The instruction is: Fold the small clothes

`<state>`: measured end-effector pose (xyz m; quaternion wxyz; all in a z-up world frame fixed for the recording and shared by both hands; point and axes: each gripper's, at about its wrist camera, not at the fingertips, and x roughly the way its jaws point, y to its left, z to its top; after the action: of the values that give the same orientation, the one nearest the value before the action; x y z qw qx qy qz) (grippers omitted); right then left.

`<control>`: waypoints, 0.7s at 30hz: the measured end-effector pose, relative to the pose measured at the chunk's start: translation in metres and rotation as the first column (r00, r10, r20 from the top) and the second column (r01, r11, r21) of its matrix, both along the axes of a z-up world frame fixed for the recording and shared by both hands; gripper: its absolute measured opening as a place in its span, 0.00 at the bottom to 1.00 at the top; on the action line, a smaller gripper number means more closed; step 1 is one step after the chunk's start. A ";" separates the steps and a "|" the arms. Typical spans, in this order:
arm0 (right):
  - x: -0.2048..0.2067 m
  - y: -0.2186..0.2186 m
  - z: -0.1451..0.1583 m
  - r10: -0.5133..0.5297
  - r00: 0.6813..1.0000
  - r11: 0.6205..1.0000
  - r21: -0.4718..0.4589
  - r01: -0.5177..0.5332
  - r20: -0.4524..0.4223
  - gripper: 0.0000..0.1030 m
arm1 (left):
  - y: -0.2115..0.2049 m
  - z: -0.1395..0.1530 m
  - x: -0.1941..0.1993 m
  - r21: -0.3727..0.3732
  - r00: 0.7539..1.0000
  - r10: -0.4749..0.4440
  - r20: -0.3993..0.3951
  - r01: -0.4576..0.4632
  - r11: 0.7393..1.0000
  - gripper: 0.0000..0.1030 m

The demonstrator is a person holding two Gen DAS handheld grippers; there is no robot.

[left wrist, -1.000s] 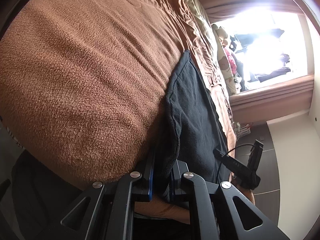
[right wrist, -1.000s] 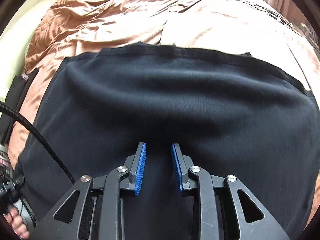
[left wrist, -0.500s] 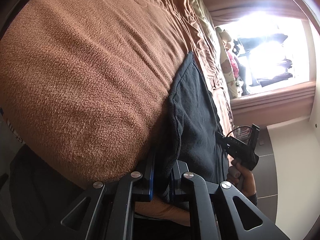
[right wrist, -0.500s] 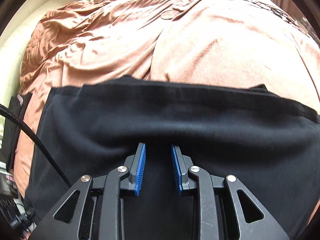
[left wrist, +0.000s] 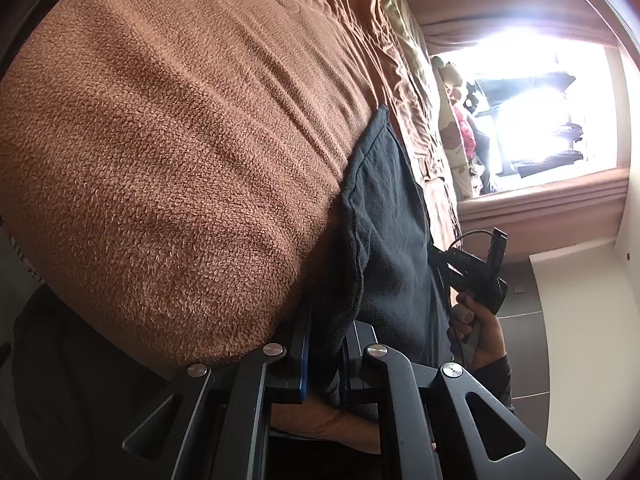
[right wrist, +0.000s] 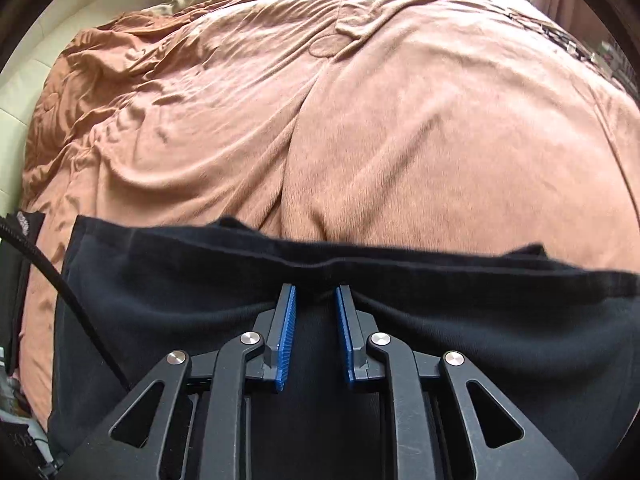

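A black garment lies on a brown blanket on the bed. In the right wrist view its far hem runs across the frame just beyond my right gripper, whose blue pads stand a little apart with the black cloth bunched between them. In the left wrist view my left gripper is shut on a folded edge of the same garment, which hangs to the right of the blanket. The right gripper shows there in a hand, at the garment's other side.
A crumpled brown sheet covers the bed's left half, with a cream wall beyond it. A black cable runs along the left. A bright window and stuffed toys sit at the bed's far end.
The garment's far hem has come toward my right gripper, uncovering much more blanket. In the left wrist view the right gripper has risen and come closer along the garment's edge.
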<state>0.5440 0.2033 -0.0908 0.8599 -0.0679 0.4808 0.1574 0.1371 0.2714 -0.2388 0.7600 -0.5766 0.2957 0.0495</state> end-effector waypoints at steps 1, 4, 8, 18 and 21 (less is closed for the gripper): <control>0.003 0.003 0.003 -0.003 1.000 1.000 -0.022 0.004 0.026 0.14 | 0.000 -0.001 0.000 0.000 1.000 0.000 0.001 0.000 1.000 0.11; 0.014 0.001 0.005 -0.027 1.000 1.000 -0.011 0.027 0.005 0.14 | 0.000 -0.001 -0.001 0.002 1.000 -0.001 0.000 0.001 1.000 0.11; 0.000 -0.003 0.024 -0.020 0.999 1.000 0.004 0.020 0.026 0.15 | 0.001 0.000 -0.001 -0.001 1.000 -0.003 -0.005 0.003 1.000 0.11; -0.023 0.005 0.026 0.080 0.997 0.995 -0.054 -0.080 0.003 0.18 | 0.010 -0.008 -0.004 -0.022 1.000 -0.011 0.029 0.011 1.000 0.11; -0.012 0.013 0.025 0.117 0.993 0.988 -0.104 -0.116 0.005 0.21 | 0.011 -0.009 -0.005 -0.024 1.000 -0.009 0.027 0.010 1.000 0.11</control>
<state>0.5318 0.2167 -0.0655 0.8473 -0.1411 0.4786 0.1819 0.1326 0.2822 -0.2476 0.7572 -0.5848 0.2889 0.0348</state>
